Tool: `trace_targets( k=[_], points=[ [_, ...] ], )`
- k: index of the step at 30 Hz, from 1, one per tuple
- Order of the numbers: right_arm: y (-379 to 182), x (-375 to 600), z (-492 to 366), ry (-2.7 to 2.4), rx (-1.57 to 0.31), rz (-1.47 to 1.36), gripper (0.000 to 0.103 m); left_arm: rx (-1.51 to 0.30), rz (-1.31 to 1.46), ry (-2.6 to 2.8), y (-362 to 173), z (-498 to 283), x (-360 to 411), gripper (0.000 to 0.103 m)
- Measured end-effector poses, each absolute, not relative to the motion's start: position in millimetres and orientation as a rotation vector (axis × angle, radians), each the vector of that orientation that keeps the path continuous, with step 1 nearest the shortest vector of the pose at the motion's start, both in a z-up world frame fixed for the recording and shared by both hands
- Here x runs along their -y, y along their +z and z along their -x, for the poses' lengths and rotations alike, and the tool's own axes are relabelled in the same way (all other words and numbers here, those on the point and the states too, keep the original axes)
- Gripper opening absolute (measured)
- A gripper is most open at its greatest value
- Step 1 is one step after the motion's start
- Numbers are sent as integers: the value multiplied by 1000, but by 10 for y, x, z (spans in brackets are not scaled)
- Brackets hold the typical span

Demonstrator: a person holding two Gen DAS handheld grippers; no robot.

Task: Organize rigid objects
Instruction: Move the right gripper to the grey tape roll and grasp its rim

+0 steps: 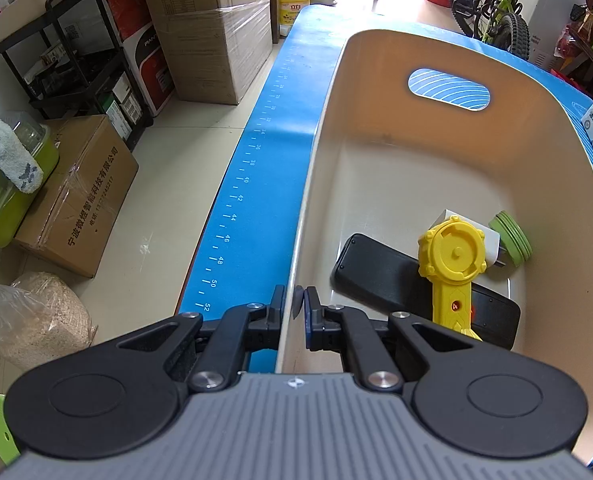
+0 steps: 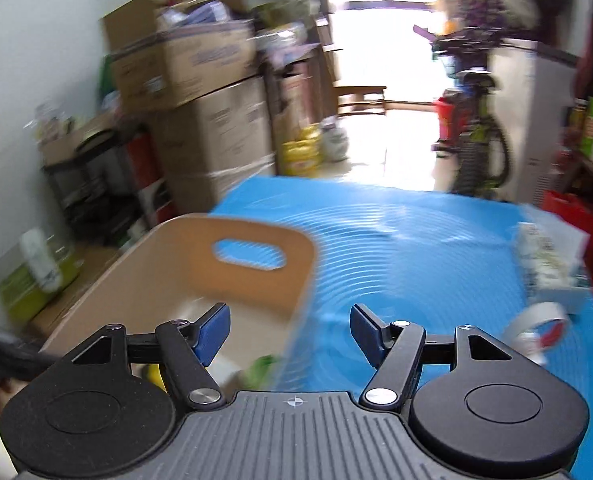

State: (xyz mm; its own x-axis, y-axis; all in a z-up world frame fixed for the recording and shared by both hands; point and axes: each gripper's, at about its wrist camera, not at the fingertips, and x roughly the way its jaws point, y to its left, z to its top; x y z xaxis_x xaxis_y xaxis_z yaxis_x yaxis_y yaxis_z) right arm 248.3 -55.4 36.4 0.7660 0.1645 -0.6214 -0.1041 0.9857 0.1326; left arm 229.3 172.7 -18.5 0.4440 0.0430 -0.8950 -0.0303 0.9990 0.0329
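**Left gripper clamps the bin rim; right gripper hangs spread above the mat**

The left gripper [image 1: 298, 308] pinches the near rim of the beige bin [image 1: 376, 168], one finger outside the wall and one inside, clenched on it. The bin sits on a blue mat [image 1: 256, 184] printed with a ruler scale. In the bin's near right corner lie a black remote-like slab [image 1: 380, 272], a yellow toy wrench [image 1: 454, 256] across it, a white block [image 1: 492, 236] behind the wrench's head, and a green lid [image 1: 512, 238] tilted against the wall.

The right wrist view is motion-blurred. The right gripper [image 2: 290, 330] is released, its blue pads [image 2: 215, 334] wide apart, empty, above the bin's right edge. A tape roll [image 2: 536, 330] and a printed packet [image 2: 552, 264] lie on the mat to the right.
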Motion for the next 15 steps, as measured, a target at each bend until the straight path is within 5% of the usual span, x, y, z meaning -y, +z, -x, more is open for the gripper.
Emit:
trace_targets(
  k=[15],
  points=[
    [-357,1720,-2798,-254,-764,-203,72,-1110,-16,48,-189,-2280,-1726,10]
  ],
)
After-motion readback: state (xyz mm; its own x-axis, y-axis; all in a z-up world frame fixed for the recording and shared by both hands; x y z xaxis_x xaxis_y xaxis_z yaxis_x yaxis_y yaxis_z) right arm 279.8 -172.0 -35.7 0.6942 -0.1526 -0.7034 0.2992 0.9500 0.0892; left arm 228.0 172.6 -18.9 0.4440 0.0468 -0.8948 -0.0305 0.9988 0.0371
